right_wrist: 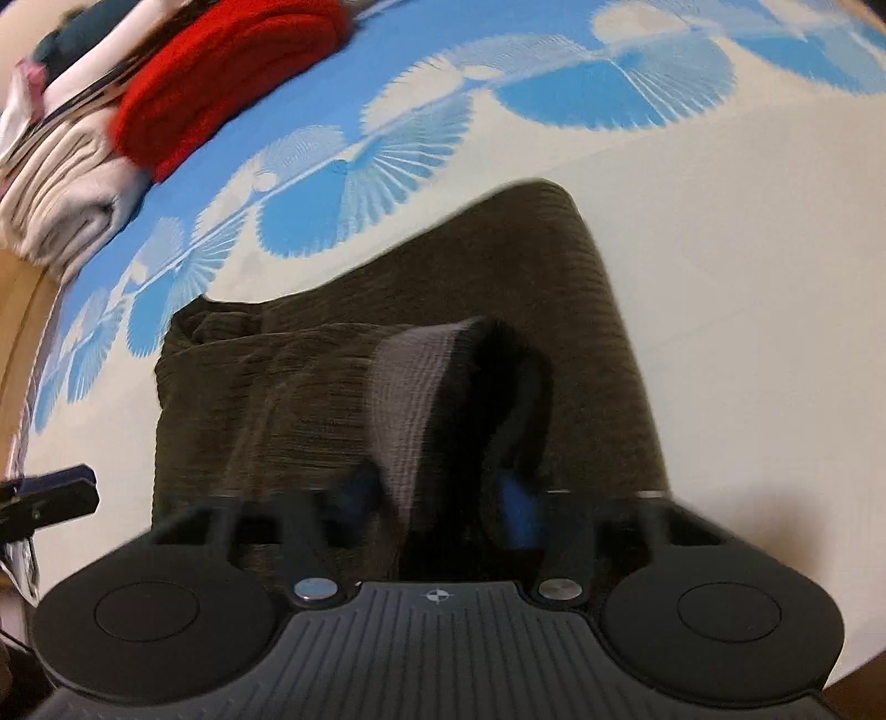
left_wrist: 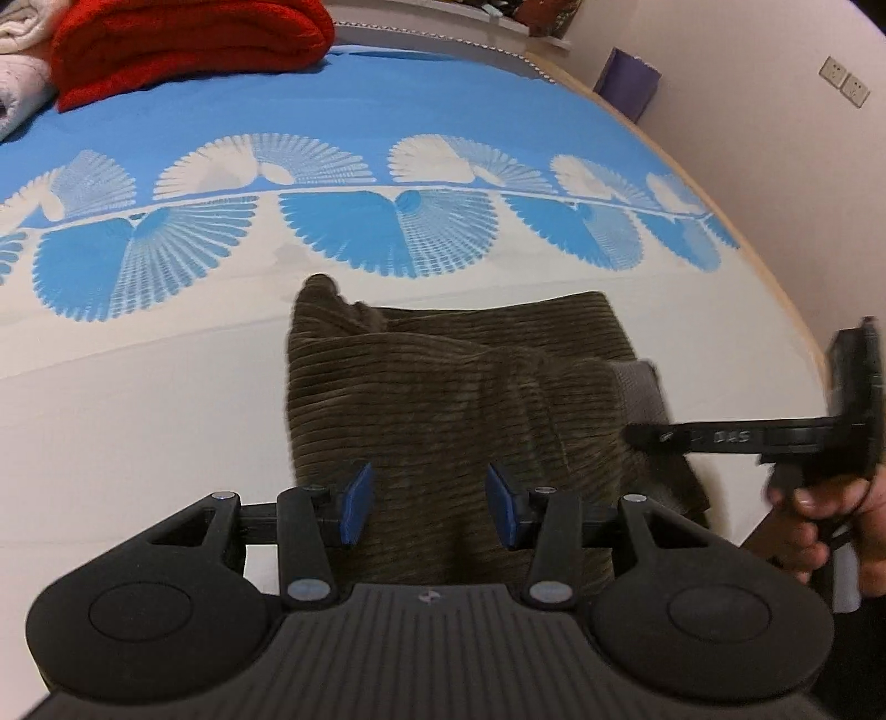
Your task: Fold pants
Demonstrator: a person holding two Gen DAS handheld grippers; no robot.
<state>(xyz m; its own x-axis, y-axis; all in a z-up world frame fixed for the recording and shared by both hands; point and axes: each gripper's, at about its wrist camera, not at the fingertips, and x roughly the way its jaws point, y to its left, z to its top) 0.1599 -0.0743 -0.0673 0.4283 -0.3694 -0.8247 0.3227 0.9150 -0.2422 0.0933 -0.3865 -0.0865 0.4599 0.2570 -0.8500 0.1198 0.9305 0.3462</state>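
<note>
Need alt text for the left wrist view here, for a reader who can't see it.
The left gripper hangs open over olive corduroy pants lying bunched on a white and blue patterned bedsheet, its blue pads apart and clear of the cloth. At the right edge, a hand brings the right gripper to the pants' side. A folded red blanket sits far back.

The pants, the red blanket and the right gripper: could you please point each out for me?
pants (left_wrist: 443,399), left wrist view, ribbed top layer.
red blanket (left_wrist: 188,44), left wrist view, folded top.
right gripper (right_wrist: 437,498), right wrist view, between its fingertips.

Ribbed matt corduroy pants, olive.
</note>
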